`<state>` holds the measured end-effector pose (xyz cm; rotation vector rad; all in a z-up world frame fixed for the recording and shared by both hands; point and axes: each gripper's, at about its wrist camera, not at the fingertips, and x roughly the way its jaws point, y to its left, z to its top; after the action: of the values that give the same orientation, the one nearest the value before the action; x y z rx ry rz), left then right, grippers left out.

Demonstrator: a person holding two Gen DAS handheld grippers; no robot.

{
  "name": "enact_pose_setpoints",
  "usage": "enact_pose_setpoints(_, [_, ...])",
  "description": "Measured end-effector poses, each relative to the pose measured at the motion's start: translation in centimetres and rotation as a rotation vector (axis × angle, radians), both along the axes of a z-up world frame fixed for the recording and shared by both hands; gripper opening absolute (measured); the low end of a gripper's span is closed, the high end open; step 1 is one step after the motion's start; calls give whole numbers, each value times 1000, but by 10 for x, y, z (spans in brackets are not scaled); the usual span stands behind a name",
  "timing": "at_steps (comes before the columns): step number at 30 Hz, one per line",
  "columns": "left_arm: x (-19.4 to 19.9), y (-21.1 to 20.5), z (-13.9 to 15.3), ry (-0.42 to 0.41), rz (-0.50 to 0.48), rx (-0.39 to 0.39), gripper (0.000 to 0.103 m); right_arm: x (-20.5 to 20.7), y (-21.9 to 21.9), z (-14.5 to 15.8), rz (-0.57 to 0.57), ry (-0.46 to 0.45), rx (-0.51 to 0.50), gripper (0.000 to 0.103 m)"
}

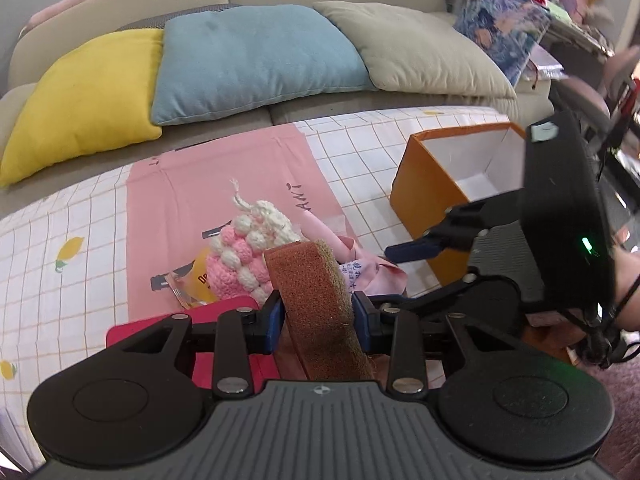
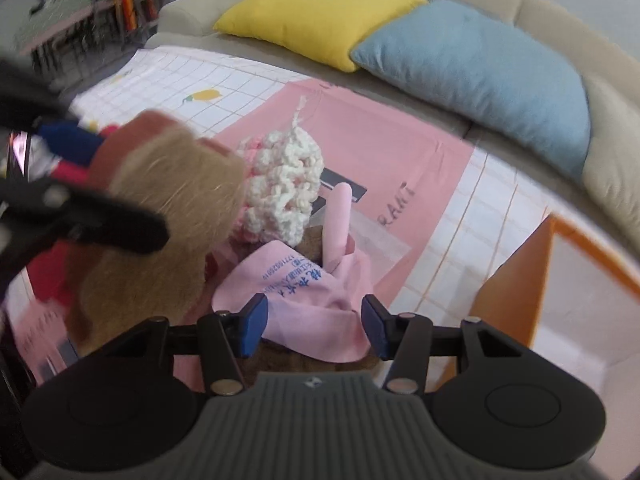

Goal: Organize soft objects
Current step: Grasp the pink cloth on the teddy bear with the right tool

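Soft things sit heaped on the pink mat over the checked cloth of the table, and one of them, a brown scouring sponge with a tan fibrous face, is clamped between the blue pads of the left tool, standing on edge and sticking up past the fingertips; it looks lifted clear of the pile, presumably so it can be carried to the open orange box that stands on the table just right of the heap, its white inside empty as far as can be seen. Behind the sponge lie a pink-and-white crocheted pouch, an orange snack packet and a red flat item. The right tool stands with its jaws apart over a pink printed cloth, which lies between and a little beyond the pads; the pads do not appear to press it, so I judge it is lined up for the next grasp. The box rim is at that tool's right, near the cloth. A couch with yellow and blue cushions runs behind the table.
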<state>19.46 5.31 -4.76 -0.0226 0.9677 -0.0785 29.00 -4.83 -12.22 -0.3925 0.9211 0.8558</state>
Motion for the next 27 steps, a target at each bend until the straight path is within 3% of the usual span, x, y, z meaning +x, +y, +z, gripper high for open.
enact_pose_setpoints(3, [-3,2,-4,3,10,-18,40,6,2,-4,-54,65,30,51])
enact_pose_setpoints(8, [-8,2,-3,-1,10,-33,40,3,8,-12,-81,87,27,31])
enact_pose_setpoints(10, [-11,0,-2,-6,10,-37,40,-1,6,-10,-97,71,28,12])
enact_pose_setpoints(12, [-13,1,-1,-11,13,-45,40,-4,5,-7,-113,58,27,5])
enact_pose_setpoints(17, [-20,2,6,-37,25,-61,40,-13,-7,9,-153,8,52,3])
enact_pose_setpoints(27, [-40,-2,27,-98,34,-75,40,-59,-49,69,-267,-120,160,3])
